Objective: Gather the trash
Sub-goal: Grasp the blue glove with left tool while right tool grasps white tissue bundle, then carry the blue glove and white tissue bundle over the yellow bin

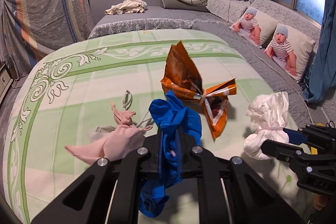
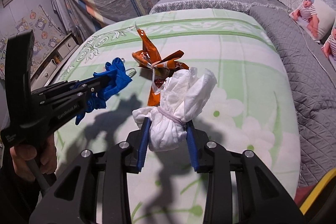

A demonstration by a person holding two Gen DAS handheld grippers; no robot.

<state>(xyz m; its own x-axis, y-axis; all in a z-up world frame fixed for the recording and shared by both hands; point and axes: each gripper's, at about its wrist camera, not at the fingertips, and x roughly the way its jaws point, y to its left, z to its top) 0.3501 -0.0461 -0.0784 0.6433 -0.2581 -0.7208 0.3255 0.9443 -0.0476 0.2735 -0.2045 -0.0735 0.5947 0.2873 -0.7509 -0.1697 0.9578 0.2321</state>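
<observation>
**Both claws loaded, two pieces left on the bed**

Nearest, the left claw is clenched on a crumpled blue glove — thin, limp rubber that droops below the jaws and looks to weigh almost nothing; gripped mid-bunch like this it should not slip. The right claw grasps a white tissue bundle just under its elastic band, the firmest waist on a soft, crushable wad. That is the sensible place to hold it; the loose upper flaps would likely tear or pull free.

Beyond, on the green floral bedspread, a pink cloth pouch lies flat and floppy beside the left claw, and an orange snack wrapper tied at its middle — stiff, crinkly, probably slick foil — sits further out. The knot is its best handle.

Moulded lettering on the left claw's body seems to read "GenRobot.AI"; the wrapper's print is illegible.
</observation>
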